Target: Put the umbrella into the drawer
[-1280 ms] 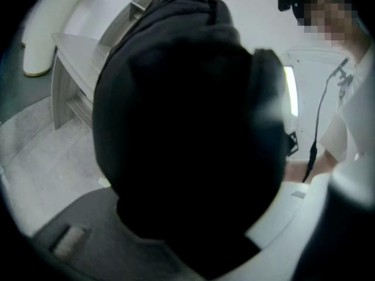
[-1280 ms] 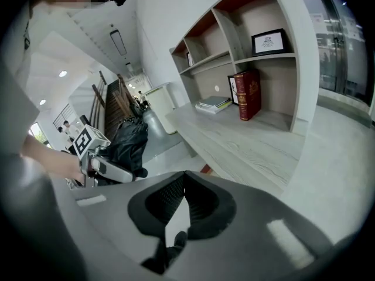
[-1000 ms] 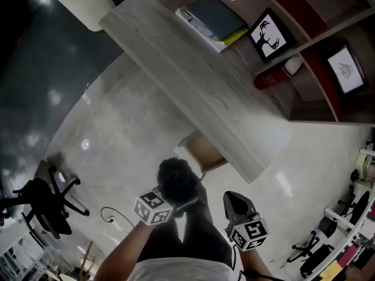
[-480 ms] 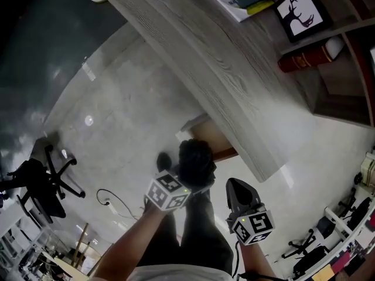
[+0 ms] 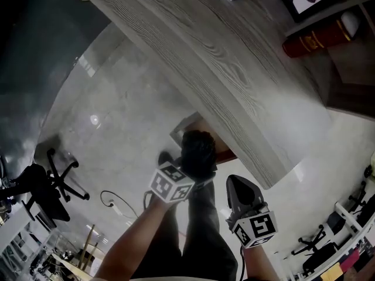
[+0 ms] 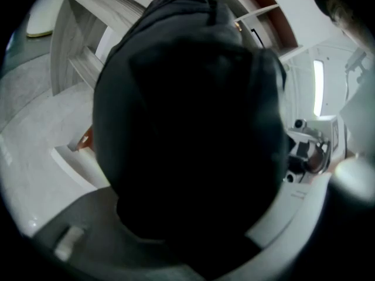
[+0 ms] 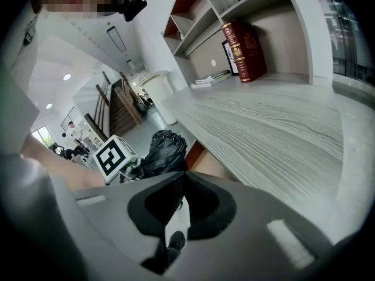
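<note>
Head view shows the left gripper (image 5: 186, 175) clamped on the umbrella (image 5: 197, 150). The umbrella is a black folded bundle that fills that gripper's own view and is held off the floor, close by the drawer (image 5: 186, 129). The drawer stands pulled out from under the desk (image 5: 234, 92), its brown inside partly showing past the umbrella. The right gripper (image 5: 238, 187) hovers to the right of the umbrella, its jaws pressed together on nothing.

I judge the task well on: the umbrella is in the grip, the drawer is open, and the two are close together. What is left is to lower the umbrella inside and let go.

Gold lettering runs down the spine of the red book (image 5: 319, 37) on the far shelf, too small to read. The marker cubes carry only square patterns.
</note>
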`<state>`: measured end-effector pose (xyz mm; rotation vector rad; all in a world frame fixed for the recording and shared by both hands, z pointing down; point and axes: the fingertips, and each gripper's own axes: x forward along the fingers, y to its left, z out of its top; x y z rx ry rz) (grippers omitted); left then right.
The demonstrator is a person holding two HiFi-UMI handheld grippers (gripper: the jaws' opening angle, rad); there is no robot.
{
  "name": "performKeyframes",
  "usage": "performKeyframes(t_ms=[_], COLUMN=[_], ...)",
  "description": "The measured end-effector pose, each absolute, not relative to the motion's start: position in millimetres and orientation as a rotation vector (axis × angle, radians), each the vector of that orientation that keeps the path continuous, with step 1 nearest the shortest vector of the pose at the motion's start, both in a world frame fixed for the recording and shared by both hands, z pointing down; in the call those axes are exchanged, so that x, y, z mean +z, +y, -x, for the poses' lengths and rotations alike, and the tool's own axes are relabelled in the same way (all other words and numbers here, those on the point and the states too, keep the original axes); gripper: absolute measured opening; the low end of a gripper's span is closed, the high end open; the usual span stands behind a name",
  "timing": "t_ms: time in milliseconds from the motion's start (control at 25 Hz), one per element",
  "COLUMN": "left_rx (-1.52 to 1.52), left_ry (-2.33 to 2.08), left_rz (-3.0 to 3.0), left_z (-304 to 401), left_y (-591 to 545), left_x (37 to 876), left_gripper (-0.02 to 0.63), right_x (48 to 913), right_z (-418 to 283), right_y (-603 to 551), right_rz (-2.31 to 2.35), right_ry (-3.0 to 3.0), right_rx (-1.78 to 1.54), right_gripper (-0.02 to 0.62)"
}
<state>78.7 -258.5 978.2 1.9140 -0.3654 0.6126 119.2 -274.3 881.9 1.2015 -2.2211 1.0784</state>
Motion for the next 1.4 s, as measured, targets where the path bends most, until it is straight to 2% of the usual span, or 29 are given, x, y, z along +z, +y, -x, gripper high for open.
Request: performKeyframes(t_ms=[520,1200,1400], left_rx=[0.705,0.863,0.831], left_ry=[-0.375,-0.328,-0.316], left_rz=[-1.824,-1.776,-1.771], left_z=[-114.3,-127.9,-129.5], left_y=[-281.4,-296.8,-299.1], left_x=[1020.9,1052.8,1052.3], left_gripper=[0.268,0.273,0.286], right_x=[894.4,903.5,908.6], right_z=[-108.4,-125.9,-120.8], right_y=[-269.4,-267.5,-267.5], right_rz=[-1.013,-1.024,-1.021], right_ry=[-2.319,-2.320,-2.320], right_rx=[1.038,1.087,1.104], right_gripper=[0.006,0.006,0.005])
